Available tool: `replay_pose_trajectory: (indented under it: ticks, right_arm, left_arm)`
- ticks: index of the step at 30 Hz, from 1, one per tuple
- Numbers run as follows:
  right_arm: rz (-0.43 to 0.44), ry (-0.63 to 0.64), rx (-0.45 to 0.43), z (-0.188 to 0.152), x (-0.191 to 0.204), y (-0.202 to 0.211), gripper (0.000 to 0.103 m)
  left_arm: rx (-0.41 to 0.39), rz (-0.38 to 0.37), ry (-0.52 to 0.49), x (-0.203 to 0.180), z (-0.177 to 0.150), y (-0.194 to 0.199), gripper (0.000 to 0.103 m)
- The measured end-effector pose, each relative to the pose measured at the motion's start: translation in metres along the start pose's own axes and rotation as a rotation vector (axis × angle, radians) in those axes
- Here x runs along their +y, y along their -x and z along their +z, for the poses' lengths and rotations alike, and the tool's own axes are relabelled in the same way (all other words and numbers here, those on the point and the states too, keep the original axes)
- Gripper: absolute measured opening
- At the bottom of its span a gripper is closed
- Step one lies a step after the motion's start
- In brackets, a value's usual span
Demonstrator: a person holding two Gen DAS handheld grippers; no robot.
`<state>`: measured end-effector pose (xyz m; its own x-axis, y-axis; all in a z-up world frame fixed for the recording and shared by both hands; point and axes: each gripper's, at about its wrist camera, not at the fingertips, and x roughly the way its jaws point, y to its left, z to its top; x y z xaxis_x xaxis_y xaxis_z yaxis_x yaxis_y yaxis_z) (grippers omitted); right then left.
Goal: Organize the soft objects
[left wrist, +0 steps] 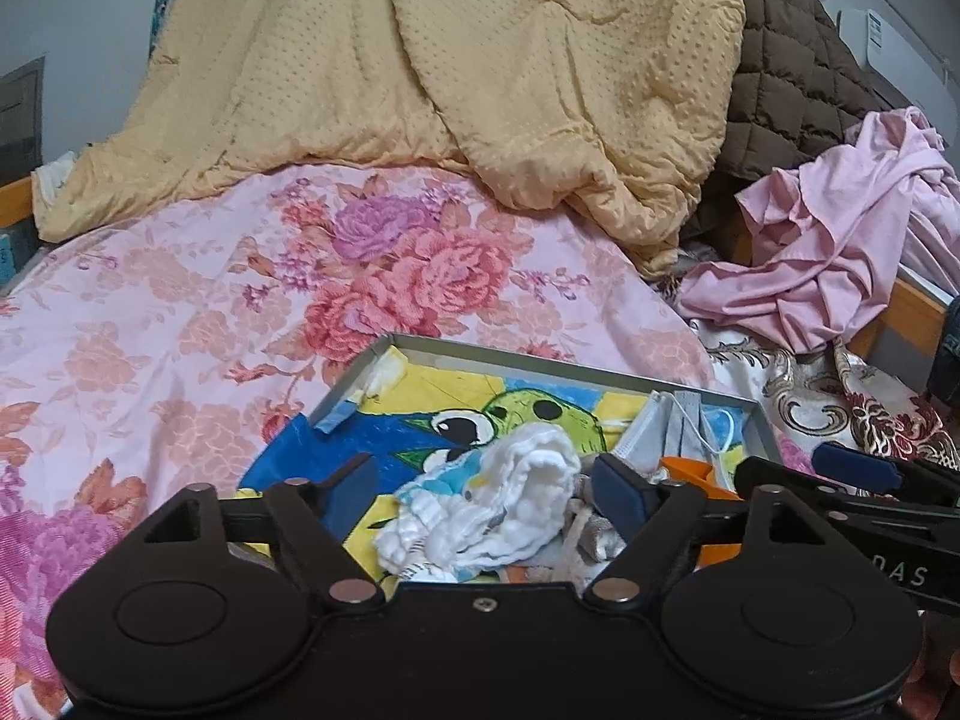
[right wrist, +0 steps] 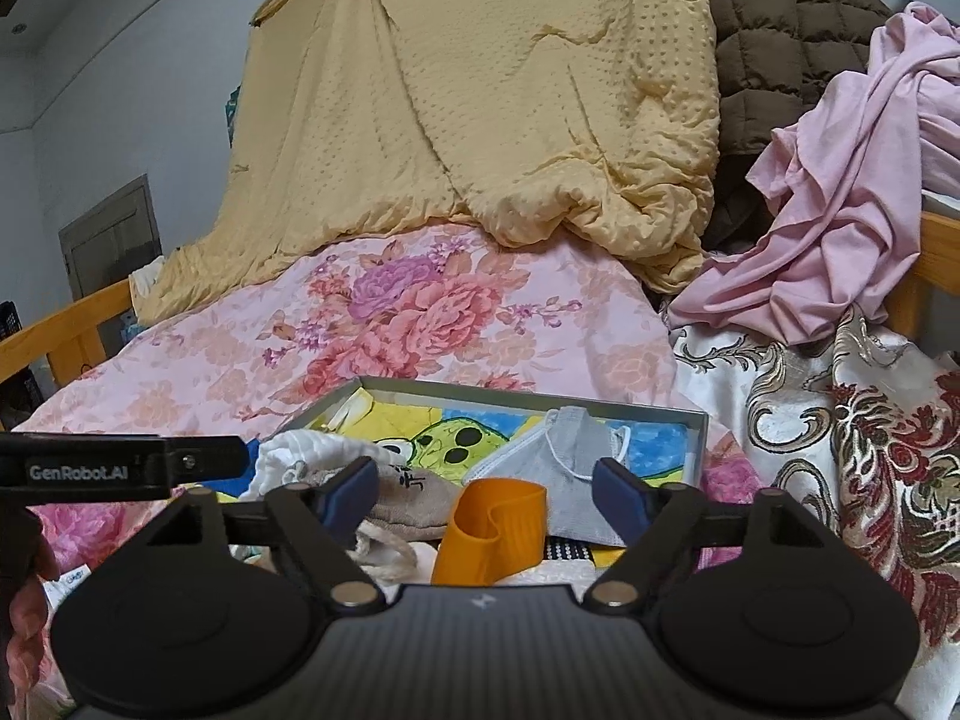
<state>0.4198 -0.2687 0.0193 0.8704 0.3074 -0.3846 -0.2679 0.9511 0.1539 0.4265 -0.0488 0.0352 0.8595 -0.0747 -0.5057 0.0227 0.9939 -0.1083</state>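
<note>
A grey-rimmed tray [left wrist: 540,360] with a cartoon-printed liner lies on the floral bed cover. In it are a crumpled white cloth [left wrist: 516,498], a grey face mask [right wrist: 570,462], a beige sock [right wrist: 414,498] and an orange cup-like piece [right wrist: 498,531]. My left gripper [left wrist: 486,495] is open over the white cloth, its blue pads either side of it. My right gripper [right wrist: 486,495] is open above the orange piece and the mask. The right gripper's arm also shows in the left wrist view [left wrist: 852,480], and the left one in the right wrist view [right wrist: 120,465].
A yellow quilt [left wrist: 456,78] is heaped at the back of the bed, with a brown quilted jacket [left wrist: 792,78] and a pink garment [left wrist: 840,240] at the right. A gold-and-red patterned cloth [right wrist: 840,420] lies right of the tray. Wooden bed rails [right wrist: 66,324] edge both sides.
</note>
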Motion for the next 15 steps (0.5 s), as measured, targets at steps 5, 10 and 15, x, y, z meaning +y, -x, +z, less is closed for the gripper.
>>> replay_pose_trajectory:
  ticks: [5,10,15]
  right_arm:
    - [-0.013,0.003,-0.015,0.001,0.003,0.013,0.091]
    - [-0.026,0.009,-0.025,0.002,0.011,0.027,0.096]
    - [-0.035,0.023,-0.033,-0.001,0.022,0.044,0.101]
  left_arm:
    - [-0.010,0.014,0.038,0.004,0.001,0.014,0.095]
    - [-0.040,0.043,0.011,0.003,0.000,0.037,0.100]
    - [-0.078,0.054,0.004,0.005,-0.005,0.064,0.102]
